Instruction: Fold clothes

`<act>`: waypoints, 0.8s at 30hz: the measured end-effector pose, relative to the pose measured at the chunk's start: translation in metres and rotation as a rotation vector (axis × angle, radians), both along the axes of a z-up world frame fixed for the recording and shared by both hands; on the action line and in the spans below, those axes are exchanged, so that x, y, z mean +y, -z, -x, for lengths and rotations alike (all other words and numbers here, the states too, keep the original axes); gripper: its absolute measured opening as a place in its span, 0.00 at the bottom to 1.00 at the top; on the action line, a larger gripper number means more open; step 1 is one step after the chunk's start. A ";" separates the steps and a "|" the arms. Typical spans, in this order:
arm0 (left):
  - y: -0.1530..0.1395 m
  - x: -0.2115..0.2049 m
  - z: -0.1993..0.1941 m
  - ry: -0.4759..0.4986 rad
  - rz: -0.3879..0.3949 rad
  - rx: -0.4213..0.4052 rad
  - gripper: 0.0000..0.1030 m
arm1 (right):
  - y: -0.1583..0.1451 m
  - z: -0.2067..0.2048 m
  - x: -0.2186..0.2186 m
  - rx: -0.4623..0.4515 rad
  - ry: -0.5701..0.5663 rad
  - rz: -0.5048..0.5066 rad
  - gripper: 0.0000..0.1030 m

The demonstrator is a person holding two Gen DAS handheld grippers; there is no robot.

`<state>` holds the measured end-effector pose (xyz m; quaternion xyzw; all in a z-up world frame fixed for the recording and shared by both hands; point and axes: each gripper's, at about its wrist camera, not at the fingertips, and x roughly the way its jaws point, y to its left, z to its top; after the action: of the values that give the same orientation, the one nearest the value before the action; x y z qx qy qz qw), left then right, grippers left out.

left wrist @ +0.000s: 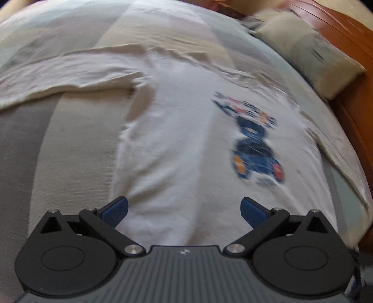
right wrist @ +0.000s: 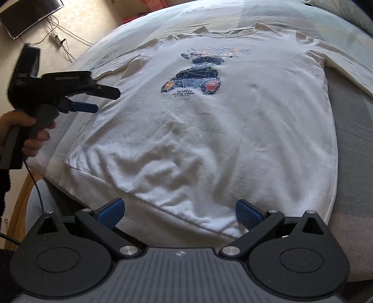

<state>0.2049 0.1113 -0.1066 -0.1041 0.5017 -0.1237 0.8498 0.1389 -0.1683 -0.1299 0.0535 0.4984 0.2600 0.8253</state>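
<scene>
A white T-shirt (right wrist: 209, 130) with a dark blue print (right wrist: 193, 77) lies flat, front up, on a striped bedspread (right wrist: 354, 130). Its sleeves are spread out and the collar is at the far end. My right gripper (right wrist: 179, 212) is open just above the hem, with nothing between its blue pads (right wrist: 112, 212). My left gripper (right wrist: 105, 100) hovers over the shirt's left side near the sleeve, held by a hand (right wrist: 28, 132). The blurred left wrist view shows the same T-shirt (left wrist: 177, 139) and print (left wrist: 254, 139) from the side, with the left gripper (left wrist: 184, 209) open and empty above the cloth.
A pillow (left wrist: 310, 53) leans against a wooden headboard (left wrist: 349, 35) at the right. In the right wrist view the floor at upper left has a power strip with cables (right wrist: 56, 38) and a dark flat screen (right wrist: 30, 14). The wooden bed frame (right wrist: 18, 198) curves along the lower left.
</scene>
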 end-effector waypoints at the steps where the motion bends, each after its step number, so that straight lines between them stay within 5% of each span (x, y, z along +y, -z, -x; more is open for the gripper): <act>1: -0.003 -0.006 0.006 0.035 0.000 0.002 0.99 | 0.000 0.000 0.000 -0.001 -0.002 0.001 1.00; 7: -0.003 -0.041 0.052 0.258 0.031 0.083 0.99 | 0.001 -0.001 0.000 -0.005 -0.003 -0.003 1.00; 11: 0.010 -0.036 0.060 0.239 -0.031 0.124 0.99 | 0.002 0.000 0.000 -0.011 -0.008 -0.006 1.00; 15: -0.003 -0.026 0.052 0.118 -0.097 0.097 0.99 | 0.002 0.001 0.000 -0.017 -0.008 -0.008 1.00; 24: -0.007 -0.089 0.024 0.223 -0.024 0.009 0.99 | 0.003 0.003 0.002 -0.036 -0.028 0.014 1.00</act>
<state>0.1807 0.0220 -0.0995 -0.0379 0.5154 -0.2112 0.8296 0.1355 -0.1666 -0.1324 0.0361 0.4861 0.2689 0.8308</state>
